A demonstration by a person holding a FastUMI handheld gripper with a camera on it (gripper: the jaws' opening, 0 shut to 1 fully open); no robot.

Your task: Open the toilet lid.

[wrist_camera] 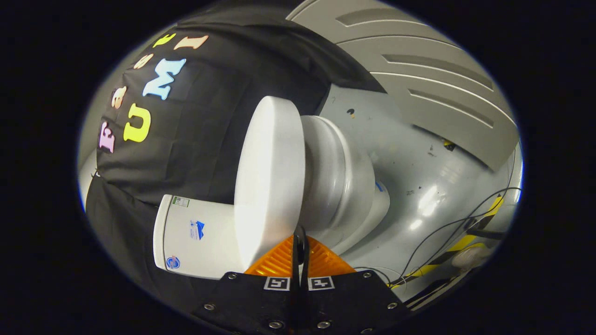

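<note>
The view is rolled on its side. A white toilet lies ahead of the fingers, and its round white lid rests against the seat and bowl. The white tank with small stickers stands beside the lid, close to the fingers. My gripper is shut, its two fingers pressed together with nothing seen between them. The fingertips reach the rim of the lid, right where the lid meets the seat. The lid's edge behind the fingers is hidden.
Grey glossy floor spreads beyond the bowl. Black cables and yellow-black tape run across it near the fingers. A grey panelled wall rises past the floor. Black cloth hangs behind the tank.
</note>
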